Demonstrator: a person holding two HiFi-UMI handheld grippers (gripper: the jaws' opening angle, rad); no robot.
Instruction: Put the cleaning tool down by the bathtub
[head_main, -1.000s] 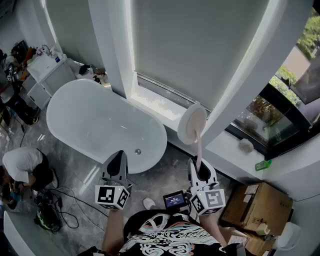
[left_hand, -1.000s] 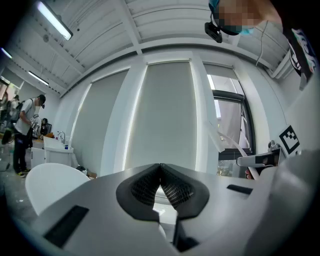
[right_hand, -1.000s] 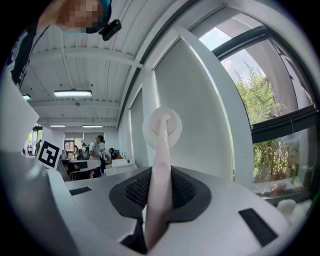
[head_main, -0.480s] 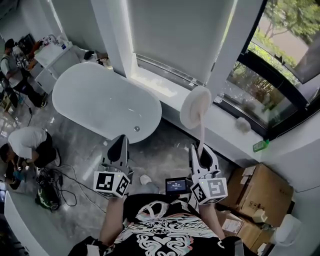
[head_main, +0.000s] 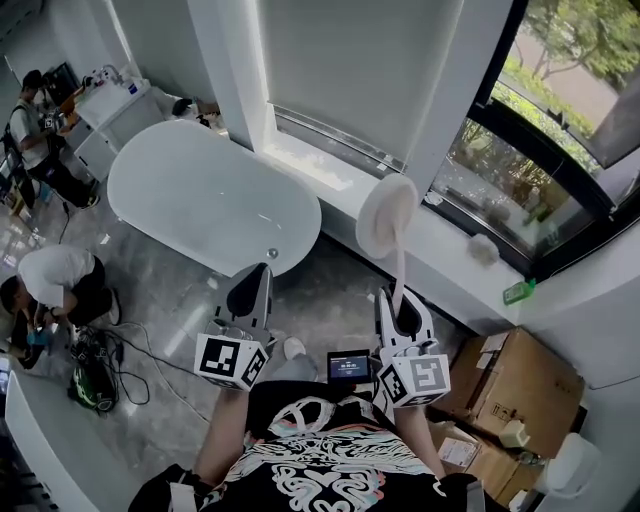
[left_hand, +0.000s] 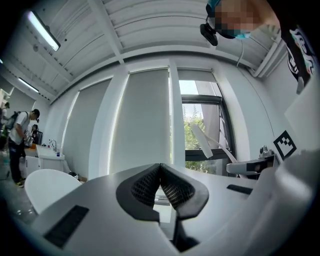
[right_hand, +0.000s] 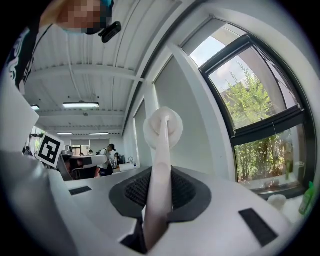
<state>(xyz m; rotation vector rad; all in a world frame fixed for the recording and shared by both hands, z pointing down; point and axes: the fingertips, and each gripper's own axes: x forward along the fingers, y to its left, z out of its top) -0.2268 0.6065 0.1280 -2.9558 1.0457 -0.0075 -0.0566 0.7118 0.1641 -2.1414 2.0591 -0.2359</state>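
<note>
1. I am gripping the cleaning brush (head_main: 386, 228) by its handle in my right claw (head_main: 400, 302), round head raised, well apart from the bathtub (head_main: 190, 195).
2. My left claw (head_main: 250, 290) is hanging closed and empty.
3. I am planning a slow lowering to the floor (head_main: 330, 300) beside the tub, releasing only once it rests.

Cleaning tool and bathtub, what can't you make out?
- Lower handle end of the cleaning tool: hidden between the right gripper's jaws, both views.
- Most of the bathtub: in the left gripper view, covered by the left gripper's body.
- The green object on the sill, head view: too small to identify.
</note>
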